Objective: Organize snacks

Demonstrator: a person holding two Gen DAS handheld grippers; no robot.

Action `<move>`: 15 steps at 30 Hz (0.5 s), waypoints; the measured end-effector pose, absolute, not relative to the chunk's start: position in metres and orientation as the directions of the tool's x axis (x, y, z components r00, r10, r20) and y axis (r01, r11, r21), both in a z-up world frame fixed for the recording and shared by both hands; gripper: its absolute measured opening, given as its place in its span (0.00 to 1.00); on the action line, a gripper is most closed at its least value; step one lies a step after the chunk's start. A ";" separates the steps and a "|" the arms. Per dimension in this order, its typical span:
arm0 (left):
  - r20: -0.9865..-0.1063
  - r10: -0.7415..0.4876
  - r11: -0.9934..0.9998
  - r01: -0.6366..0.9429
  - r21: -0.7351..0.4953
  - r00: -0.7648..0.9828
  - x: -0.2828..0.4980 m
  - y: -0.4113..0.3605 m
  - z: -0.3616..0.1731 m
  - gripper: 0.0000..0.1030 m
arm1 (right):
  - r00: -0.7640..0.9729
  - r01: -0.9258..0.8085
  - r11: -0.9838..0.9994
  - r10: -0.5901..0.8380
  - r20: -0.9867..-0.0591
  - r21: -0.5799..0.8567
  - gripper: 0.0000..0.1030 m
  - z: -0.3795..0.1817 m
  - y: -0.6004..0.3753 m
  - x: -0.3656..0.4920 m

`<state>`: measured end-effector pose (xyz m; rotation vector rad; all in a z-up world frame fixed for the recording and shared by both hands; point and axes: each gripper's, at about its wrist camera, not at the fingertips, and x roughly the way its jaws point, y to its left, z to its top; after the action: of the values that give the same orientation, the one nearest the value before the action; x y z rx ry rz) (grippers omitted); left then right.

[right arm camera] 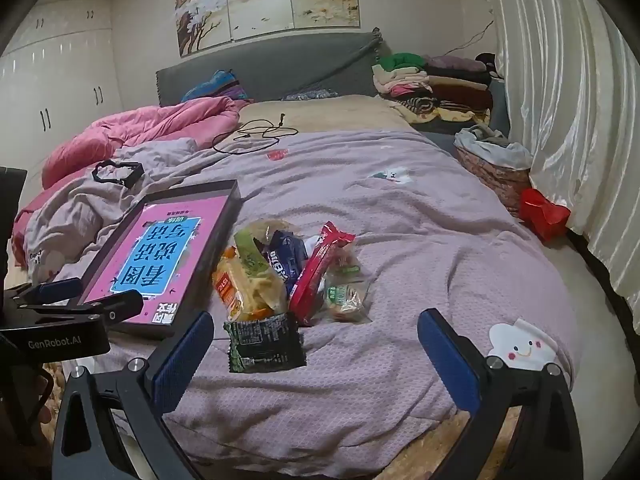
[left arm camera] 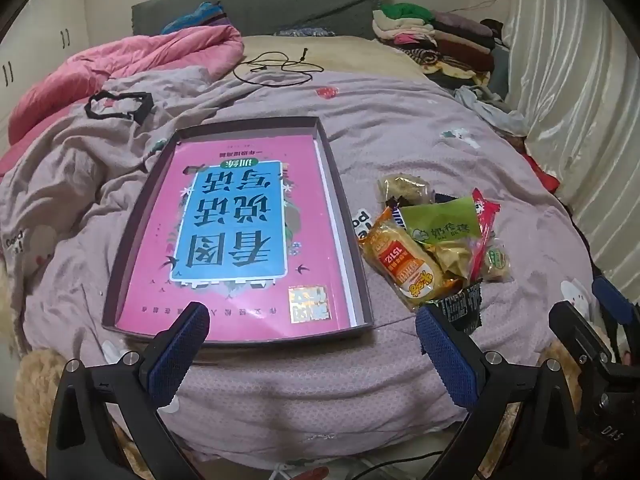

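Bedroom, lilac bedspread [left arm camera: 400, 128]: snacks [left arm camera: 432, 244] lie heaped beside a tray [left arm camera: 344, 216] holding a pink book [left arm camera: 236, 236]. Left gripper [left arm camera: 312, 332] and right gripper [right arm camera: 316, 340] hover wide open, empty.

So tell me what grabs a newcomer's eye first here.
The bright pink book with its big blue panel, lying in a shallow dark tray on the lilac bedspread. Right beside the tray sits a colourful heap of snack packets, a dark packet nearest. Both grippers' jaws stand open, empty.
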<state>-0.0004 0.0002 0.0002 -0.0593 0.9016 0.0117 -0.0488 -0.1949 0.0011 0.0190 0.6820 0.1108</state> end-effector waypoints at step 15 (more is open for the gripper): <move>-0.789 -0.042 0.997 -0.023 -0.071 0.613 0.000 -0.001 -0.002 1.00 | 0.767 -0.094 0.994 0.113 -0.631 0.063 1.00 0.002 -0.196 -0.048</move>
<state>-0.0002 -0.0013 -0.0019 -0.0760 0.9106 -0.0110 -0.0478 -0.1958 0.0021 0.0283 0.6869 0.1123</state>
